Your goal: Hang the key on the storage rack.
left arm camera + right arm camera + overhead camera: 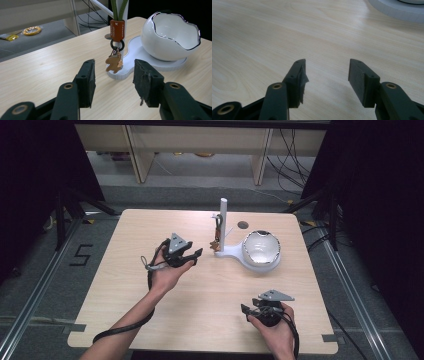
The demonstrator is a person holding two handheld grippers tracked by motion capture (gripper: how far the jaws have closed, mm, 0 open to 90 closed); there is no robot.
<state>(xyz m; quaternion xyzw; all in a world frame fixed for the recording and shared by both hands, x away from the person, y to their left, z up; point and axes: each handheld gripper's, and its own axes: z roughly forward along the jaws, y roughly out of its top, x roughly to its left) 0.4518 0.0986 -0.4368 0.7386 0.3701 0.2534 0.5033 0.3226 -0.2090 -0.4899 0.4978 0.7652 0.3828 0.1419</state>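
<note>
A white stand (226,253) sits at the table's back middle, with an upright post (223,217) and a white broken-egg bowl (261,247) on its base. A keychain (217,237) hangs on the post: green cord, orange tag (117,30), black ring, brown bear charm (114,64). My left gripper (196,258) is just left of the stand, pointing at the charm. Its jaws stand open with nothing between them, short of the charm (114,62). My right gripper (244,311) rests near the front right edge, open and empty over bare wood (327,61).
The wooden table (150,300) has a small round hole (243,225) behind the bowl. Beyond the far edge are cabinet legs, loose cables and a yellow tape roll (32,30) on the floor. Black stands flank the table.
</note>
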